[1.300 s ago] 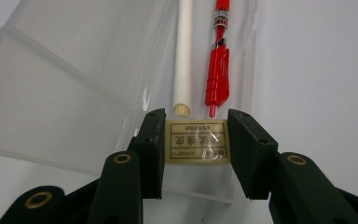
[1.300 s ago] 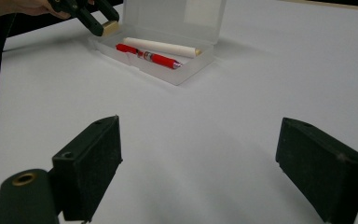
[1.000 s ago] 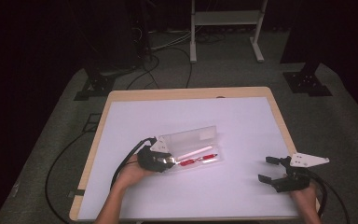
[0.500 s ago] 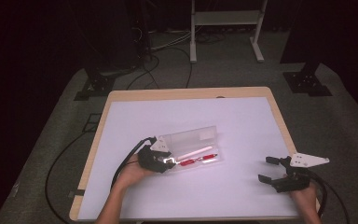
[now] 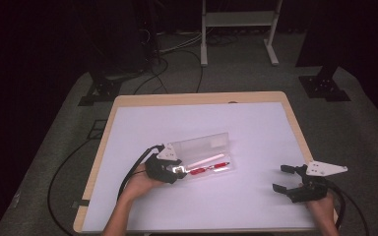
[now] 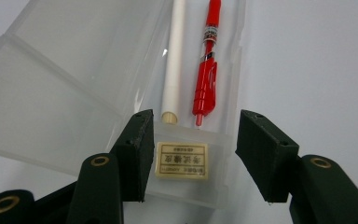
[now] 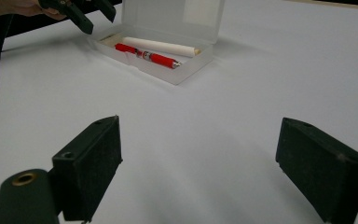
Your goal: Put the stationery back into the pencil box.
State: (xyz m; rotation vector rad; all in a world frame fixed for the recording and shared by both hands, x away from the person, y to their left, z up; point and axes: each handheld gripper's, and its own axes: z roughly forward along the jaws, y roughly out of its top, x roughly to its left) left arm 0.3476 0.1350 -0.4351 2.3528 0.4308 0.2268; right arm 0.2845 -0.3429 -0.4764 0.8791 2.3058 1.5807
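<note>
The left gripper (image 6: 191, 154) sits wide apart at the end of the pencil case (image 6: 121, 93). The right gripper (image 5: 288, 179) rests far from the case, also spread wide, holding nothing.

Clear plastic pencil case (image 5: 204, 156), lid open and tipped back toward the far side, lying left of centre on the white table surface with its long axis running left to right. Inside the tray lie a red pen (image 6: 206, 63) on the near side and a white stick (image 6: 174, 60) on the far side, parallel and side by side. A small cream eraser (image 6: 181, 160) with printed label occupies the tray's left end.
</note>
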